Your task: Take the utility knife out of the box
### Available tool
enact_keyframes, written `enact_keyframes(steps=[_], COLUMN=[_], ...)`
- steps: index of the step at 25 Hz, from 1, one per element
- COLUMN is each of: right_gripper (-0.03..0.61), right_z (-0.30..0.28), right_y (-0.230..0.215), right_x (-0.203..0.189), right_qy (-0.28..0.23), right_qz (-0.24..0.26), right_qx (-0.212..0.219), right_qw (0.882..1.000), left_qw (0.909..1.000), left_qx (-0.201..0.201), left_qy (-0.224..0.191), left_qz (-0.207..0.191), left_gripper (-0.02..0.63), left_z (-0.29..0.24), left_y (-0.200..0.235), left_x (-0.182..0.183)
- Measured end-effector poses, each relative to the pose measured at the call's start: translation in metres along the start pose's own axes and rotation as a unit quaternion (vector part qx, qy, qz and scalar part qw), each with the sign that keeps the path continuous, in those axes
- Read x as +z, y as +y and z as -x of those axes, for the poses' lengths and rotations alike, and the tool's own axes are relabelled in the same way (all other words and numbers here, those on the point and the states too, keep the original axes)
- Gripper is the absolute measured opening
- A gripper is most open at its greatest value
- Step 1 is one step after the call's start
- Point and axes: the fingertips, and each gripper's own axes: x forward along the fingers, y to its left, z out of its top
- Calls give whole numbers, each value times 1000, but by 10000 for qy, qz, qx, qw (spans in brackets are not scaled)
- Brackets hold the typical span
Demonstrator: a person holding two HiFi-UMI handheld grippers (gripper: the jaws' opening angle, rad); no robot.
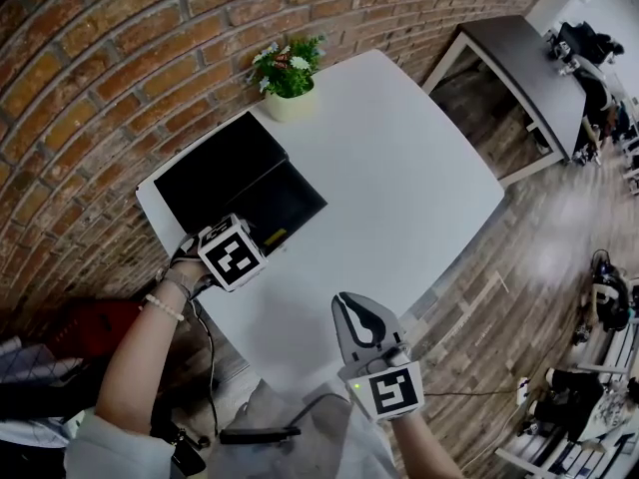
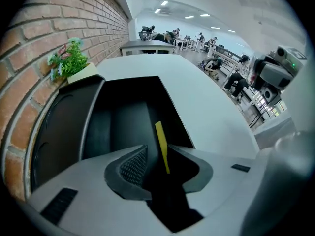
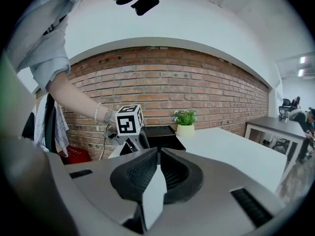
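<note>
1. The box [image 1: 292, 200] sits open at the far left of the white table [image 1: 409, 168]. Its lid [image 1: 212, 171] is thrown back flat toward the brick wall [image 1: 90, 58], so the dark inside is open from above.
2. The utility knife [image 2: 161, 137] is still in the box. It shows as a slim yellow strip lying lengthwise on the black floor, close to the right-hand wall and toward the near end.
3. The left gripper [image 2: 158, 156] hangs over the near edge of the box and points steeply down into it. That angle suits a thing lying flat in a shallow tray, since it has to be reached from above.
4. Its claw is spread, one pad on each side of the yellow strip as its own camera sees it. Neither pad presses on the knife, so nothing is gripped yet. I judge this to be the lining-up before the pinch.
5. The right gripper [image 1: 346, 305] is held well apart from the box, off the near edge of the table and aimed almost level toward the far side. Its claw is pressed together with nothing in it. It seems parked there to keep clear of the left hand's work.
6. A potted plant [image 1: 288, 73] stands just beyond the far end of the lid, out of the way of the reach.
7. The likely trouble is the box wall next to the knife, which leaves the right pad little room.
</note>
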Motion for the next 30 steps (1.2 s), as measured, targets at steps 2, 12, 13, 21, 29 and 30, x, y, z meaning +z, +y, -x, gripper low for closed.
enact_keyframes(steps=[2,12,13,21,29,30], right_gripper=[52,52,52,52,52,52], right_z=[1,4,4,7,9,9], right_y=[0,-1,-1,-3,3,3], right_x=[1,1,1,2,3,3], right_qy=[-7,-23,-23,-63,-77,-73], right_qz=[18,18,12,-8,40,41], right_qx=[-4,-6,-3,9,73,75], right_qw=[10000,10000,10000,10000,9999,9999], left_qw=[9998,9989,9992,9992,9960,9959], left_qx=[-197,-312,-196,-312,-564,-579], left_qy=[8,214,208,204,562,571], left_qz=[15,271,283,120,-415,-386], left_gripper=[133,198,198,196,192,186], left_z=[-1,-6,-6,3,3,2], left_y=[-2,5,10,5,-7,-7], left_x=[1,2,3,5,-6,-6])
